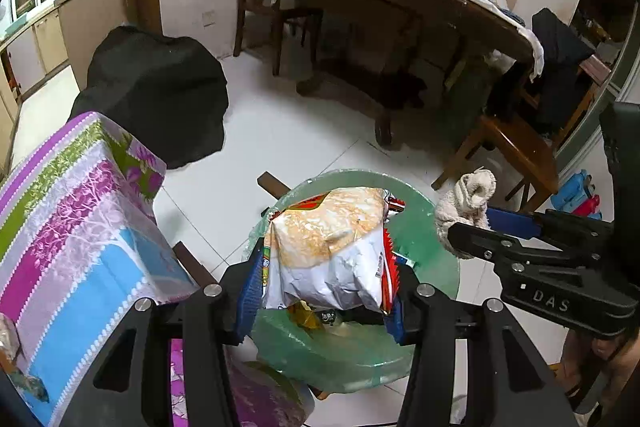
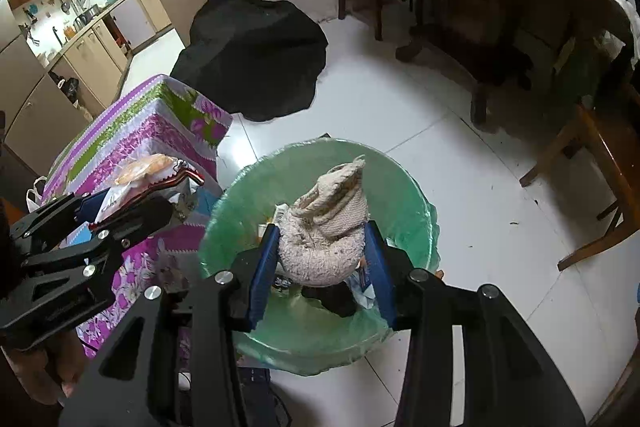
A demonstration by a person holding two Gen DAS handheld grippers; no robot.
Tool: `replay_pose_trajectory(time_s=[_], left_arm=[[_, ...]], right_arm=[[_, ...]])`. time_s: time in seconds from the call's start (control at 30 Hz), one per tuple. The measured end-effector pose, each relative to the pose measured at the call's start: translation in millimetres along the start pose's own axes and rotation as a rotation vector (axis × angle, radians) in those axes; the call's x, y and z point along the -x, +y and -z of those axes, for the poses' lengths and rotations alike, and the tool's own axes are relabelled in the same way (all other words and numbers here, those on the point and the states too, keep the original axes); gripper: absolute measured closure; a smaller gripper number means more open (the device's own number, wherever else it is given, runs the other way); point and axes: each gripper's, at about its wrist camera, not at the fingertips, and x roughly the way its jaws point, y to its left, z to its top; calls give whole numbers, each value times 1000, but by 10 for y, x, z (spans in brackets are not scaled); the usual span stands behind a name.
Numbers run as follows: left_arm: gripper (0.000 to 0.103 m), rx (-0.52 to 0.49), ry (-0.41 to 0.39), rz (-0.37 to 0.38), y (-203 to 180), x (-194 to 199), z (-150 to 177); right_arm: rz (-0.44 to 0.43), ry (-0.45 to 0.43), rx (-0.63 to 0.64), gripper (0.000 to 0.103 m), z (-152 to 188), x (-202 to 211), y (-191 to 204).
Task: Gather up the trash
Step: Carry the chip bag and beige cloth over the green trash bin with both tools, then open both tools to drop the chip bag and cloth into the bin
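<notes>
Bin [image 2: 404, 195] lined in green plastic below both my grippers, left gripper [image 1: 326, 291] jaws pinching a crumpled snack bag [image 1: 332, 247] above it, right gripper [image 2: 322, 267] jaws clamping a grubby rag [image 2: 326, 231] over its mouth.

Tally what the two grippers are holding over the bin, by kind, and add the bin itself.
Snack bags: 1, the bag in the left gripper
Rags: 1, the rag in the right gripper
Bins: 1, the green-lined bin under both
Total: 3
</notes>
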Motion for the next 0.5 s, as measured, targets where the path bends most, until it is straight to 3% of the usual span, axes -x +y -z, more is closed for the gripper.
replay_pose_trajectory(time_s=[0.5], left_arm=[[51, 6, 37, 8, -6, -328, -5]], right_arm=[[-12, 34, -5, 60, 10, -175, -218]])
